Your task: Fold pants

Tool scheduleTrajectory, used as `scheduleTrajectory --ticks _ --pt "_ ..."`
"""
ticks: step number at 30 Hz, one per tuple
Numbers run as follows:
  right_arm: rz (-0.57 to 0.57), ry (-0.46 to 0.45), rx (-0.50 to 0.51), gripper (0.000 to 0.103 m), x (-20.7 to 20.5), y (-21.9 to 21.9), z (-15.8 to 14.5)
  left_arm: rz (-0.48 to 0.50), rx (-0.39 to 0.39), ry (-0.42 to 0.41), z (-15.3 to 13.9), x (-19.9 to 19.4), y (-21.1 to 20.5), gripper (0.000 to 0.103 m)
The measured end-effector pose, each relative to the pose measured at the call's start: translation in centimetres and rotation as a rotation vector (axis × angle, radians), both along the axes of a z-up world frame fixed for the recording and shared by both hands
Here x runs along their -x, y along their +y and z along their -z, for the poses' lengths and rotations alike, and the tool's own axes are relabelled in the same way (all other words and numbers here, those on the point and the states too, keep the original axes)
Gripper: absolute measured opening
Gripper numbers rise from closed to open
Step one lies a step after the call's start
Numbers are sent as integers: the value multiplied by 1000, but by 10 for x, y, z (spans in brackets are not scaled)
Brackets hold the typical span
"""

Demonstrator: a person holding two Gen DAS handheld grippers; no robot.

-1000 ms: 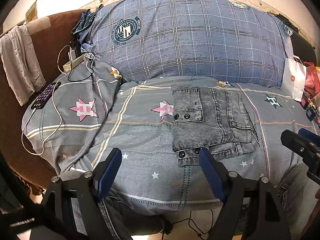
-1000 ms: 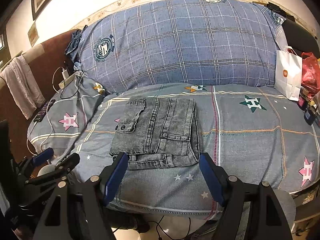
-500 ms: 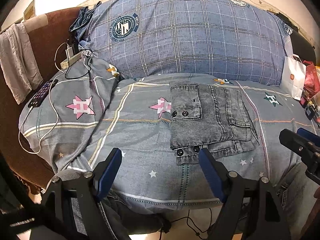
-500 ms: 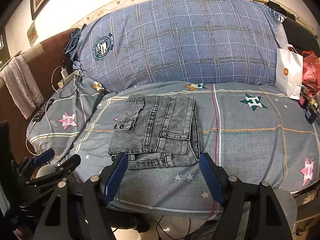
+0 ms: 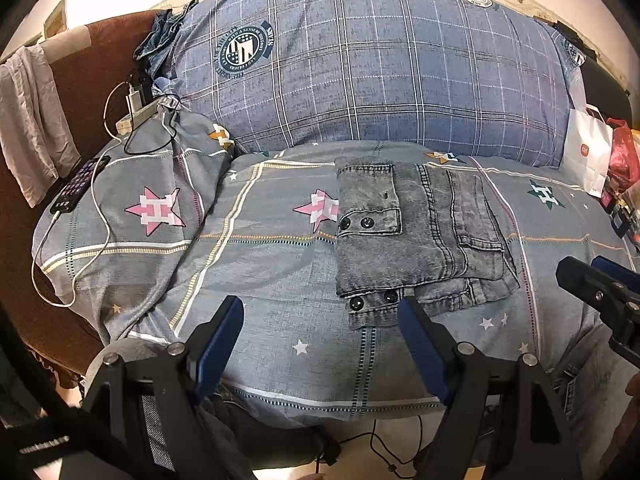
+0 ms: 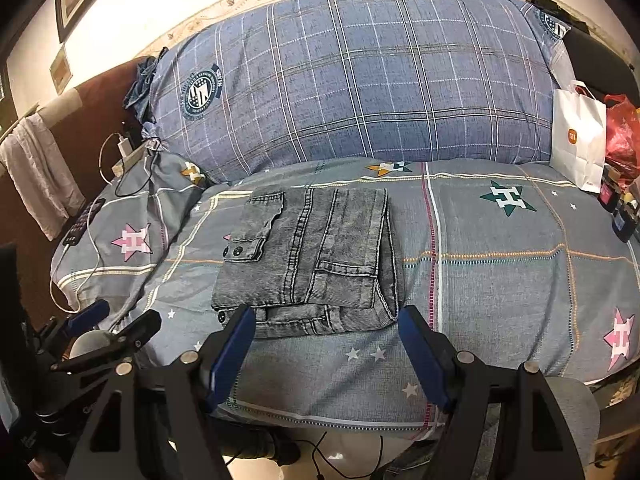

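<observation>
Grey denim pants (image 5: 416, 236) lie folded in a compact rectangle on the grey star-print bed cover (image 5: 256, 280); they also show in the right wrist view (image 6: 312, 264). My left gripper (image 5: 320, 344) is open and empty, held off the bed's near edge, just in front of the pants. My right gripper (image 6: 326, 348) is open and empty, also just in front of the pants. The right gripper shows at the right edge of the left wrist view (image 5: 600, 284). The left gripper shows at the lower left of the right wrist view (image 6: 112, 328).
A large blue plaid pillow (image 5: 360, 72) fills the back of the bed. A phone on a white cable (image 5: 78, 186) and a power strip (image 5: 134, 116) lie at the left. A white paper bag (image 6: 578, 136) and red bag (image 6: 622, 136) stand at the right.
Both grippers stay open and empty. The left wrist view has drifted slightly, so the pants sit a little lower and nearer. The pants have not moved.
</observation>
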State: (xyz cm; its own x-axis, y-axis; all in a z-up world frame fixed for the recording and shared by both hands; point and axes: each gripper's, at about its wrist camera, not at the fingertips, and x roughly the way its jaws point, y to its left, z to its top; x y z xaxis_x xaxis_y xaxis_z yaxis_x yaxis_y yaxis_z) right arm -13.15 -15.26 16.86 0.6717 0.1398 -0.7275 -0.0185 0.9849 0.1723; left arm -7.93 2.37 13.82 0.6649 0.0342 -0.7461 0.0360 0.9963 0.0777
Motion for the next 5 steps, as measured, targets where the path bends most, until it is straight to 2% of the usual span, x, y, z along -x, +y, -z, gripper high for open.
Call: scheduleTrajectory --ticks 5 --pt "2 12 -1 77 -4 -1 6 20 15 -4 3 -4 -2 80"
